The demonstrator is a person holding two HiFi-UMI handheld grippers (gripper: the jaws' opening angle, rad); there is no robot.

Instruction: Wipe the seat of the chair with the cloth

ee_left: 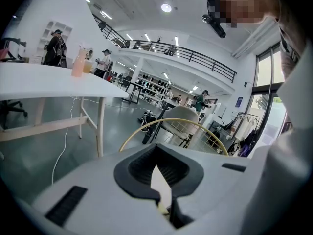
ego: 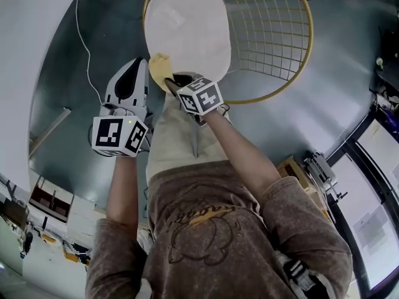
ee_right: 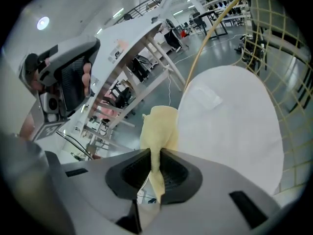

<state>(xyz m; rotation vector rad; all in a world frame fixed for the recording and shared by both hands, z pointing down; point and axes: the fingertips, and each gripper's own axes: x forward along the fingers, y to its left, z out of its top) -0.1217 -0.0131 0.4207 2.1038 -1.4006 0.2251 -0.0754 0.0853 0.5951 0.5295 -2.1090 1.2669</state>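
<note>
Nothing steadies the wire-backed chair (ego: 274, 42), so a hard push may shift it. At the white seat's (ego: 190, 30) near edge, the right gripper (ego: 177, 83) pinches a thin fold of yellow cloth (ego: 160, 67); dragging could tug it free. The left gripper (ego: 131, 73) hangs closed and empty.

Chair (ego: 187, 30): wire back cut off at the upper frame edge. Cloth (ee_right: 159, 126): lower end hidden between the right gripper's (ee_right: 155, 168) jaws.
</note>
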